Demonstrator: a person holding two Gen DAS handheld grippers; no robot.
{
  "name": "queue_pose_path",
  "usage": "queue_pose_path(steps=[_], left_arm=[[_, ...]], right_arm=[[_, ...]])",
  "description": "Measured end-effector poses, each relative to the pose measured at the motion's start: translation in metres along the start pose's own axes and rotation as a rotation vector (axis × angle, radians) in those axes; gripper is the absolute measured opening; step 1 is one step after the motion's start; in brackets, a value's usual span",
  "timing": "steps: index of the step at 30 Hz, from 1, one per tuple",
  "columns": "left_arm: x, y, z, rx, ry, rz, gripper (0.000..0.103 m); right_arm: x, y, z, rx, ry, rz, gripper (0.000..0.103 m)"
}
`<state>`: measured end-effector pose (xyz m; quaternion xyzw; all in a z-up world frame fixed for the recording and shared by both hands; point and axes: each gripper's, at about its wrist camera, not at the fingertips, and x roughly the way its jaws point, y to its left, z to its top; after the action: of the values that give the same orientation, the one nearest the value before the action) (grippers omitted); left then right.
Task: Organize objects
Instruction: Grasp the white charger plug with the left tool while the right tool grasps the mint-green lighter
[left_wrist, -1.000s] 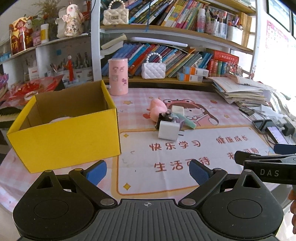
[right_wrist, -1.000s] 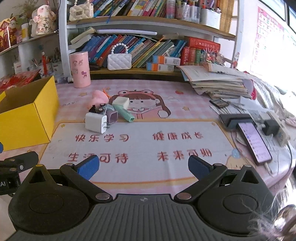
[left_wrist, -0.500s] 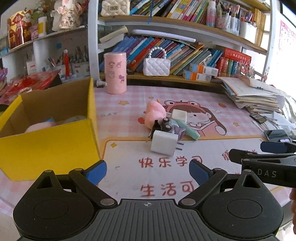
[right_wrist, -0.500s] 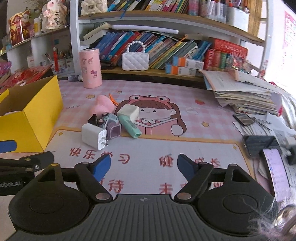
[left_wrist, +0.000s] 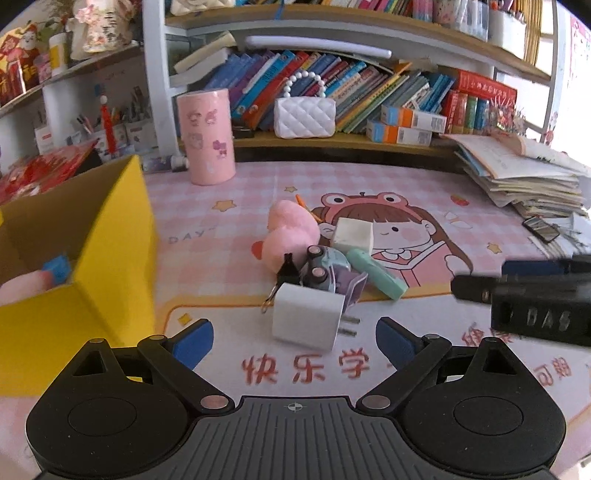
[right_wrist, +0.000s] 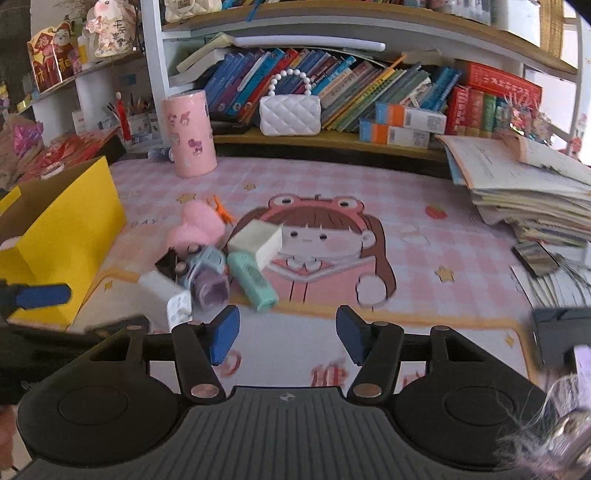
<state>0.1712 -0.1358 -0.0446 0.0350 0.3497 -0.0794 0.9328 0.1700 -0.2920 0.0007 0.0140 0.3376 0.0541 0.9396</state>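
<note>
Pile: a small heap of odds and ends lies on the pink cartoon desk mat (left_wrist: 424, 192), right of the yellow box (left_wrist: 110, 266) and apart from it.
White charger (left_wrist: 306, 320): at the near edge of the pile, farthest from the shelf, prongs pointing away from the yellow box.
Toy car (left_wrist: 325, 266): pale blue, tipped so its wheels show, leaning against the charger's far side.
Mint highlighter (right_wrist: 253, 277): lies flat just beyond the car, on the side away from the box.
White block (left_wrist: 351, 234): at the pile's far side, touching the highlighter's end.
Pink plush (left_wrist: 290, 230): far corner of the pile, on the box side.
Yellow box: open-topped, with something pink and something blue inside; I can't make them out.
Left gripper (left_wrist: 293, 341): blue pads spread wide, nothing between them; the charger sits just ahead of the gap, untouched.
Right gripper (right_wrist: 287, 332): jaws have just been closing and now stand partly apart, empty, short of the highlighter.
Pink canister (left_wrist: 207, 136): upright beyond the box, at the mat's far edge.
White quilted purse (left_wrist: 304, 118): on the lowest bookshelf, right of the canister.
Stack of papers (right_wrist: 524, 192): far right of the mat, well apart from the pile.
</note>
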Motion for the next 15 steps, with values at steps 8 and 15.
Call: queue_pose_path(steps=[8,15], left_arm=[[0.04,-0.015,0.005,0.024,0.053,0.006,0.086],[0.06,-0.021,0.006,0.057,0.085,0.018,0.066]], right_arm=[[0.034,-0.009,0.026,-0.009,0.002,0.066,0.053],[0.057,-0.008,0.035,-0.045,0.023,0.115,0.053]])
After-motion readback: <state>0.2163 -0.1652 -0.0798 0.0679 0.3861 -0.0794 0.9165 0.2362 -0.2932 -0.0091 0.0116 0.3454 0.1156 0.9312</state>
